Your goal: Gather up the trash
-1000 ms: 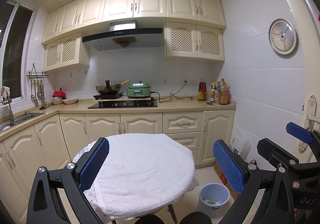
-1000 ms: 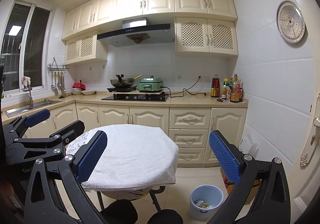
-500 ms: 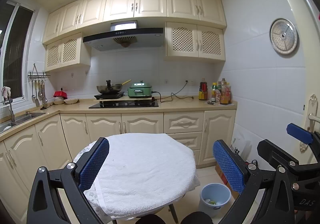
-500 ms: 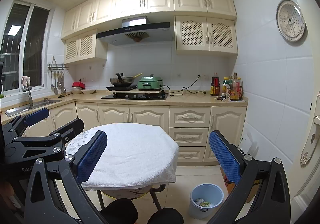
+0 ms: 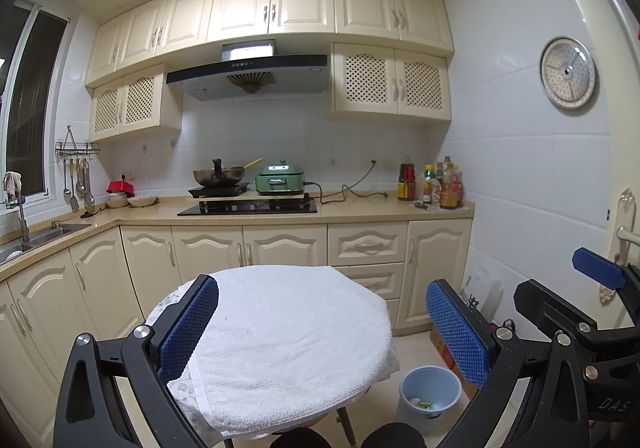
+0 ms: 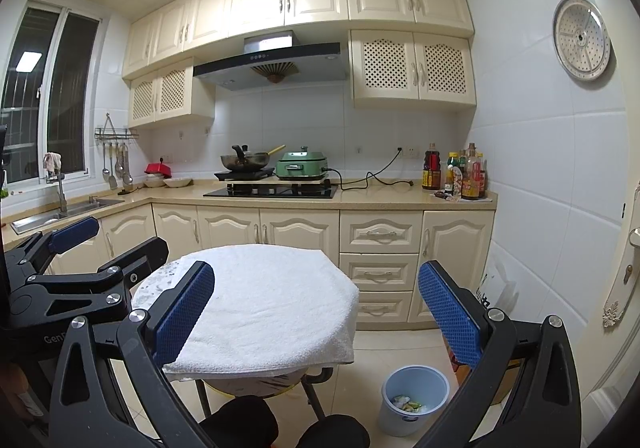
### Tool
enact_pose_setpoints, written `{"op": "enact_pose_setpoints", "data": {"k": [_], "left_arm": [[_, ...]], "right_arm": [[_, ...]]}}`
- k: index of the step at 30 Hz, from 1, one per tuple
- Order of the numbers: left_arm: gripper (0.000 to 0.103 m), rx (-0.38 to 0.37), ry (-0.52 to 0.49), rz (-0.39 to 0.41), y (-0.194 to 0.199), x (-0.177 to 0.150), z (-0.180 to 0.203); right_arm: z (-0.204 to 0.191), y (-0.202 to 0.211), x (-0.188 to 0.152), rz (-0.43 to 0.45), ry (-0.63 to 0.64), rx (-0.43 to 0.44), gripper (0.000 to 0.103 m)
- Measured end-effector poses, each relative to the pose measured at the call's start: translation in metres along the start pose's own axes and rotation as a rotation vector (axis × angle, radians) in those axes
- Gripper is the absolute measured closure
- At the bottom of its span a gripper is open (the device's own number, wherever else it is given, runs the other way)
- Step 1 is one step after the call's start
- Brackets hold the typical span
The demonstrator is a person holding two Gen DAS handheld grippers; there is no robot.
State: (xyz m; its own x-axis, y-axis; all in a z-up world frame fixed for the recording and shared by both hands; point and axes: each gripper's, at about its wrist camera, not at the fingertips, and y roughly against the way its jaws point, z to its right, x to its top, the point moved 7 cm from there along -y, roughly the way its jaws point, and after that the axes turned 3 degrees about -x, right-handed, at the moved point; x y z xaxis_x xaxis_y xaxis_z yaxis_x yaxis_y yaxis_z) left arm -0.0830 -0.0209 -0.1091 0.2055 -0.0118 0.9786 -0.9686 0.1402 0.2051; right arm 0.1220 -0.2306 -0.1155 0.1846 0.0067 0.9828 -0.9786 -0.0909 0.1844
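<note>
Right wrist view shows nothing moved: your left tool (image 6: 100, 248) and right tool (image 6: 316, 312) stay wide open, empty, bin (image 6: 414, 400) at 5 o'clock.

A home kitchen is showing here: cream cabinets (image 5: 276, 4), a range hood (image 5: 248, 74), a wok (image 6: 244, 159) sitting on the stove, a sink (image 6: 64, 213) lying under the window.

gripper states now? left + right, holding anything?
Left gripper: open, holding nothing, above the towel-covered table.
Right gripper: open, holding nothing.
</note>
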Motion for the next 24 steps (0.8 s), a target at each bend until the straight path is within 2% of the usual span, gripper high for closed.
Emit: {"op": "enact_pose_setpoints", "data": {"k": [24], "left_arm": [[0.001, 0.003, -0.011, 0.01, 0.0018, -0.0075, 0.0006]], "right_arm": [[-0.0008, 0.0012, 0.0022, 0.0, -0.002, 0.0, 0.0]]}}
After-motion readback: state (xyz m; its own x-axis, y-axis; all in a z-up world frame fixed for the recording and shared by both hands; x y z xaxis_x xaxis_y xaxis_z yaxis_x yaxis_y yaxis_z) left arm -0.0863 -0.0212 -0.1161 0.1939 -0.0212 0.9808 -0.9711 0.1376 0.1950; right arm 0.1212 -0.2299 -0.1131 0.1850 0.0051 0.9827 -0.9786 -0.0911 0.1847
